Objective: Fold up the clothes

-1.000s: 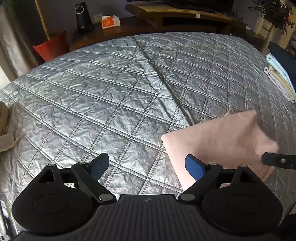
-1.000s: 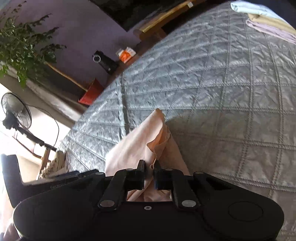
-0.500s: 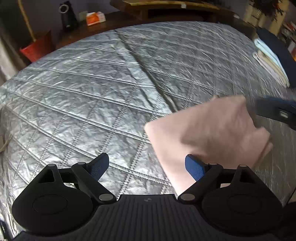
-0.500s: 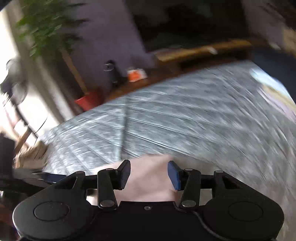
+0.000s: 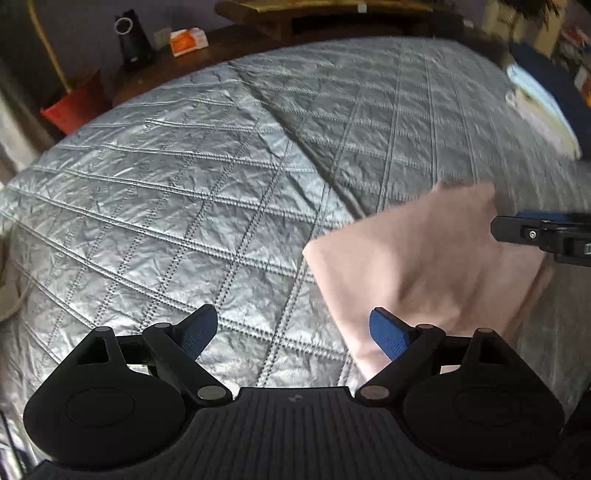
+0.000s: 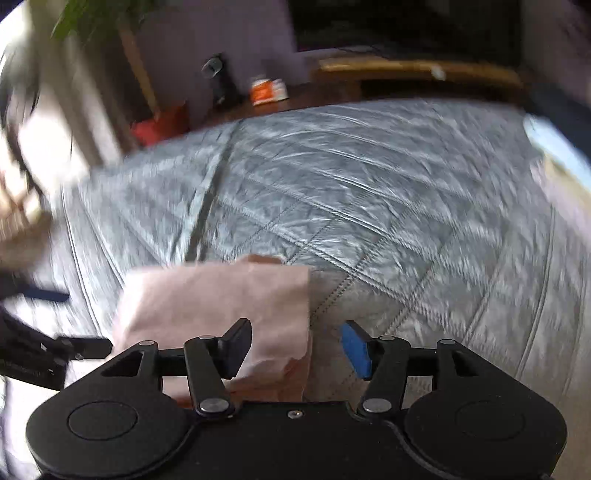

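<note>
Both grippers, left gripper (image 5: 291, 330) and right gripper (image 6: 295, 347), stand spread, the right's jaws just opened, over a folded pink cloth (image 5: 417, 266) on the silver quilted bed (image 5: 207, 177); a dark wooden bench (image 5: 236, 40) lies beyond.

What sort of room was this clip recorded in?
Most likely a lived-in bedroom or bed-sitting room. A wide bed under a silver quilted cover fills both views, a dark wooden sideboard carrying a tissue box stands behind it, and a leafy houseplant stands by a bright window.
</note>
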`<state>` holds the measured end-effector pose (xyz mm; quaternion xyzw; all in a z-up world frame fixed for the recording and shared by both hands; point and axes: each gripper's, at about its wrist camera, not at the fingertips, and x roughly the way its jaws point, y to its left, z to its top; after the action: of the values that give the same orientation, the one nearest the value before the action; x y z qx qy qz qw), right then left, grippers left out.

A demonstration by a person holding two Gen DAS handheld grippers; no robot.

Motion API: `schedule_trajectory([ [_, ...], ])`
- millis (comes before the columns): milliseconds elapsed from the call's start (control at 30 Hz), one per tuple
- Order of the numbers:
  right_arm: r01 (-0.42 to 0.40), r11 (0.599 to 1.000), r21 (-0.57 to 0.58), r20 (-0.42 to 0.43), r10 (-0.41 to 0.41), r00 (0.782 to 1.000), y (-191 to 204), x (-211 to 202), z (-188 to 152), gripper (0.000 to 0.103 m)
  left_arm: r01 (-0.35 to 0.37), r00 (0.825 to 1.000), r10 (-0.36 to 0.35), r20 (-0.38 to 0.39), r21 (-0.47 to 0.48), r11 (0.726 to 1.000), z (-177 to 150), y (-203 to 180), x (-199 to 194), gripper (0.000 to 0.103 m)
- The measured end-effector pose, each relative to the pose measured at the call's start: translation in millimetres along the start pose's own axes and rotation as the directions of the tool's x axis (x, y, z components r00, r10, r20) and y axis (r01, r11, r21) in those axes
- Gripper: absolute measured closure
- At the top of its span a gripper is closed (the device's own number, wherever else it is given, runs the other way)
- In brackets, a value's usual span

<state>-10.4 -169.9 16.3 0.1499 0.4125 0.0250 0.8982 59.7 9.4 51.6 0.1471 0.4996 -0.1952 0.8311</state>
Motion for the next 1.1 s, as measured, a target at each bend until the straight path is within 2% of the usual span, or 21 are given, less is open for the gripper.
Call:
schedule_trajectory([
  [67, -0.067, 0.994, 0.087, 0.014, 0.066, 0.998, -9, -1, 2, 0.04, 0.021, 1.0, -0.021, 0.009, 0.011, 1.0, 0, -5, -2, 0.01],
  [100, -0.092, 0.989, 0.111, 0.018, 0.091, 0.996, -12, 0, 5, 0.039, 0.028, 0.999, -0.029, 0.015, 0.034, 0.999, -1, -10, -2, 0.01],
  [200, -0.164, 0.98, 0.112, 0.007, 0.164, 0.986, -17, 15, 17, 0.039, 0.042, 0.999, -0.045, 0.028, 0.099, 0.994, -4, -26, -3, 0.01],
  [267, -0.201, 0.975, 0.093, -0.014, 0.203, 0.979, -23, 22, 19, 0.039, 0.028, 0.999, -0.03, 0.013, 0.121, 0.992, -7, -32, 1, 0.01],
  [333, -0.219, 0.973, 0.078, -0.071, 0.225, 0.972, -26, 35, 21, 0.039, 0.012, 1.0, -0.011, -0.011, 0.134, 0.991, -9, -36, 6, 0.01],
  [367, -0.242, 0.968, 0.07, -0.086, 0.248, 0.965, -27, 38, 20, 0.034, 0.01, 1.0, -0.007, -0.022, 0.136, 0.991, -10, -37, 9, 0.01],
  [433, -0.283, 0.959, 0.037, -0.077, 0.285, 0.955, -31, 40, 21, 0.03, 0.006, 0.999, -0.001, -0.032, 0.145, 0.989, -11, -39, 12, 0.01],
  [533, -0.294, 0.955, -0.034, -0.074, 0.291, 0.954, -33, 36, 20, 0.027, -0.001, 1.0, 0.006, -0.03, 0.166, 0.986, -15, -43, 11, 0.01],
  [633, -0.321, 0.941, -0.107, -0.082, 0.314, 0.946, -31, 35, 18, 0.017, -0.018, 1.0, 0.017, 0.011, 0.2, 0.98, -16, -48, 6, 0.01],
  [733, -0.285, 0.926, -0.246, -0.112, 0.265, 0.958, -12, 35, 14, 0.012, 0.002, 1.0, -0.008, 0.027, 0.182, 0.983, -13, -45, 4, 0.01],
  [800, -0.248, 0.909, -0.336, -0.115, 0.221, 0.968, -1, 34, 10, 0.016, 0.015, 1.0, -0.019, 0.024, 0.143, 0.99, -9, -38, 4, 0.01],
  [867, -0.173, 0.92, -0.352, -0.029, 0.174, 0.984, 5, 23, 9, 0.018, 0.024, 0.999, -0.027, 0.033, 0.096, 0.995, -6, -29, 3, 0.01],
  [933, -0.123, 0.945, -0.304, 0.088, 0.156, 0.984, 9, 4, 12, 0.019, 0.011, 0.998, -0.015, 0.058, 0.055, 0.998, -3, -21, 0, 0.01],
  [967, -0.101, 0.945, -0.31, 0.12, 0.144, 0.982, 17, -3, 11, 0.019, 0.004, 0.998, -0.006, 0.064, 0.04, 0.999, -2, -19, 0, 0.01],
  [1067, -0.063, 0.903, -0.425, 0.149, 0.139, 0.979, 55, -17, -1, 0.019, -0.017, 0.998, 0.015, 0.055, 0.036, 0.999, -3, -20, 2, 0.01],
  [1100, -0.048, 0.885, -0.464, 0.135, 0.124, 0.983, 64, -16, -8, 0.019, -0.015, 0.999, 0.013, 0.046, 0.046, 0.999, -3, -21, 3, 0.01],
])
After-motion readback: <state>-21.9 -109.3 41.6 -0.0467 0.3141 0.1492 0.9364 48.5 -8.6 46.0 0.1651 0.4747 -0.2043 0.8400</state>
